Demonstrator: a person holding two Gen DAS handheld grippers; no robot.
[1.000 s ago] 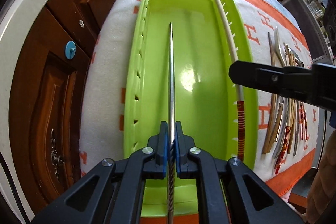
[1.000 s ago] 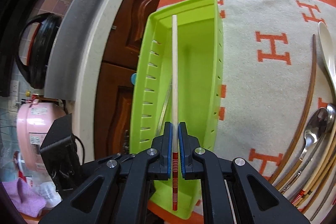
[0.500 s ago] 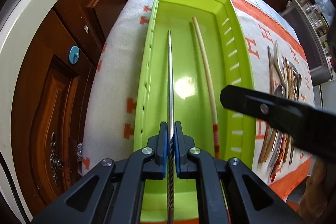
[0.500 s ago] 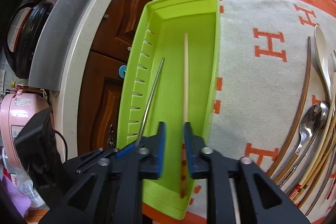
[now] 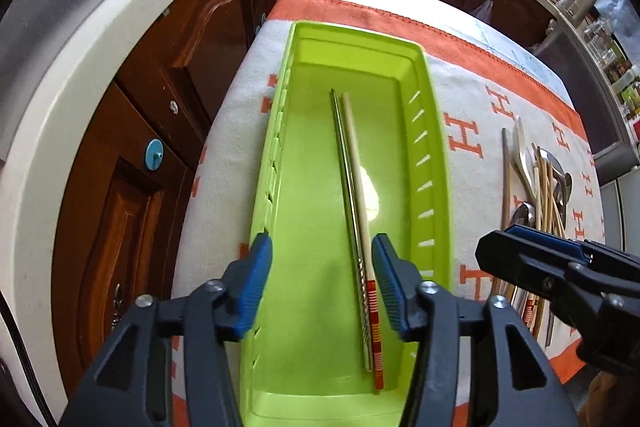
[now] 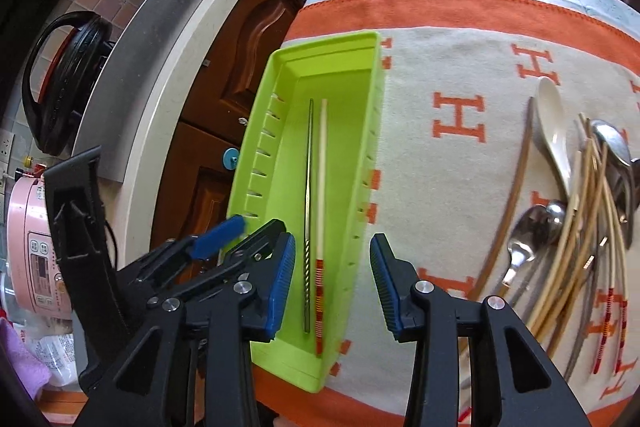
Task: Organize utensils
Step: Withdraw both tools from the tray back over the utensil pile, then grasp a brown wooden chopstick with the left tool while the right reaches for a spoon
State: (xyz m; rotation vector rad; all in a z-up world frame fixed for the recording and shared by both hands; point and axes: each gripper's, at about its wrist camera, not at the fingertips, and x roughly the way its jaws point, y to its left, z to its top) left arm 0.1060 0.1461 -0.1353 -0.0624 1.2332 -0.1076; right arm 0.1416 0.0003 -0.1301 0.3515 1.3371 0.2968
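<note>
A lime-green tray (image 5: 434, 131) (image 6: 260, 163) lies on the blanket. In it a metal chopstick (image 5: 348, 203) (image 6: 309, 187) and a cream chopstick with a red-striped end (image 5: 358, 187) (image 6: 322, 179) lie side by side, lengthwise. My left gripper (image 5: 322, 289) is open and empty above the tray's near end. My right gripper (image 6: 332, 287) is open and empty over the tray's near right wall; it also shows in the left wrist view (image 5: 532, 259). A pile of chopsticks and spoons (image 6: 576, 211) (image 5: 536, 187) lies on the blanket to the right.
The beige blanket with orange border and H letters (image 6: 456, 123) covers the table. Dark wooden cabinets (image 5: 132, 155) and a pale countertop edge (image 5: 60, 75) run along the left. A pink rice cooker (image 6: 40, 259) stands at far left.
Both grippers opened wide and drew back. The metal chopstick left the left gripper and now lies in the tray beside the cream chopstick, which the right gripper had let go a moment before.
</note>
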